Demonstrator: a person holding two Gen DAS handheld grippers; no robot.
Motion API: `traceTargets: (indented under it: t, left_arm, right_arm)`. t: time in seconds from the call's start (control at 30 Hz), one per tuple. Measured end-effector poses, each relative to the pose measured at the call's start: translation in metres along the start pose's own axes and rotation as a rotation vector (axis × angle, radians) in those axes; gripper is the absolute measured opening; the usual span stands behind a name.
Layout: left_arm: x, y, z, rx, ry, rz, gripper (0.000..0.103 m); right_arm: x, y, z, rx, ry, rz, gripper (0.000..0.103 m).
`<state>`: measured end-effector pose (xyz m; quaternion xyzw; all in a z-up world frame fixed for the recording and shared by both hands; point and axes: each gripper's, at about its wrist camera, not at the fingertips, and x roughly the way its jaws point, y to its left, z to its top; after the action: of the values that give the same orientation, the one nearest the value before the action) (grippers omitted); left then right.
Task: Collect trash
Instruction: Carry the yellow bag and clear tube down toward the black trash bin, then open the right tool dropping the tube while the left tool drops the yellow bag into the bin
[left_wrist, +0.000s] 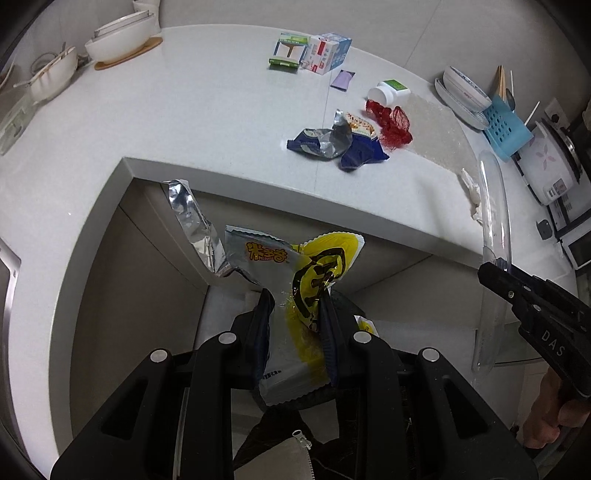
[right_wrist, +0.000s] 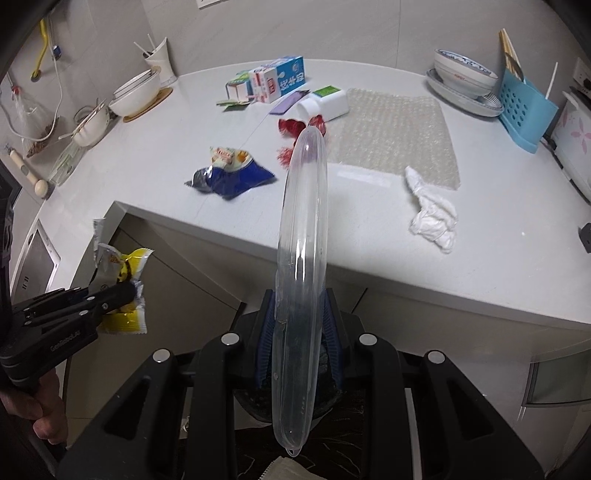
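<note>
White stone countertop (right_wrist: 229, 155): fills the far half of both views; its near edge overhangs pale cabinet fronts (right_wrist: 207, 280).

Bubble wrap sheet (right_wrist: 395, 136): flat on the counter, right of centre.

Rice cooker (left_wrist: 550, 166): white with a pink flower print, far right edge.

Blue perforated utensil basket (right_wrist: 524, 110): far right, holding chopsticks, beside stacked blue-and-white bowls (right_wrist: 463, 77).

White bowls (right_wrist: 135, 96): far left; the larger sits on a round wooden coaster.

Clear plastic lid (right_wrist: 303, 258): seen edge-on, upright, pinched between the pads of the right gripper (right_wrist: 301, 314), off the counter in front of its near edge.

Snack wrappers, silver and yellow (left_wrist: 291, 273): a crumpled bunch clamped in the left gripper (left_wrist: 293, 314), jaws pressed tight on it; held below counter level, in front of the cabinets, to the left of the lid.

Milk cartons (right_wrist: 275, 79): blue-and-white and green, lying together at the far centre.

Blue foil snack bag (right_wrist: 231, 173): torn open, on the counter near its near edge, left of the lid.

Crumpled white tissue (right_wrist: 432, 214): near right, just off the bubble wrap's corner.

White plastic bottle (right_wrist: 327, 103): on its side, green label up, touching the bubble wrap's left edge.

Red mesh netting (left_wrist: 391, 120): bunched by the bottle's mouth.

Purple sachet (left_wrist: 343, 79): flat, between the cartons and the bottle.
</note>
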<state>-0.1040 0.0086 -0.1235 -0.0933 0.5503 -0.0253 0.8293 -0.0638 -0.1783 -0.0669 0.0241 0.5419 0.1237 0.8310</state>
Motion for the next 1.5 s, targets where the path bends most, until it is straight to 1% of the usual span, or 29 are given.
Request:
traceTargets:
  t: [0.17,0.4,0.47,0.6,0.87,1.07,1.23,1.27,1.33,1.4,1.43,1.5]
  left_arm:
    - [0.023,0.004,-0.010,-0.012,0.049,-0.008,0.024]
    - [0.047,0.013,-0.018,-0.017,0.046,-0.004,0.024]
    - [0.054,0.013,-0.020,-0.013,0.038,-0.002,0.024]
    - [0.069,0.014,-0.028,-0.006,0.033,-0.008,0.024]
    - [0.092,0.019,-0.043,-0.008,0.049,0.010,0.024]
    - [0.100,0.023,-0.052,-0.012,0.068,0.022,0.024]
    - [0.109,0.020,-0.045,-0.016,0.078,0.026,0.024]
    - [0.111,0.017,-0.043,-0.018,0.080,0.026,0.024]
    - [0.113,0.015,-0.042,-0.020,0.083,0.029,0.024]
    - [0.115,0.011,-0.041,-0.019,0.086,0.029,0.024]
    - [0.117,0.011,-0.043,-0.019,0.089,0.027,0.024]
    - [0.120,0.009,-0.042,-0.015,0.099,0.021,0.024]
  right_arm:
    - [0.028,0.001,-0.013,-0.013,0.040,0.007,0.025]
    - [0.072,0.000,-0.032,-0.036,0.104,0.003,0.025]
    - [0.081,-0.001,-0.036,-0.036,0.117,-0.011,0.025]
    - [0.093,-0.001,-0.044,-0.053,0.119,-0.010,0.025]
    - [0.115,0.005,-0.060,-0.097,0.105,0.028,0.025]
    - [0.133,0.011,-0.072,-0.113,0.154,0.044,0.025]
    - [0.141,0.015,-0.070,-0.127,0.171,0.045,0.026]
    - [0.141,0.015,-0.071,-0.124,0.172,0.045,0.028]
    - [0.141,0.012,-0.070,-0.114,0.167,0.046,0.041]
    - [0.139,0.008,-0.069,-0.104,0.157,0.040,0.045]
    - [0.138,0.006,-0.068,-0.101,0.155,0.033,0.050]
    - [0.134,0.003,-0.067,-0.098,0.151,0.022,0.054]
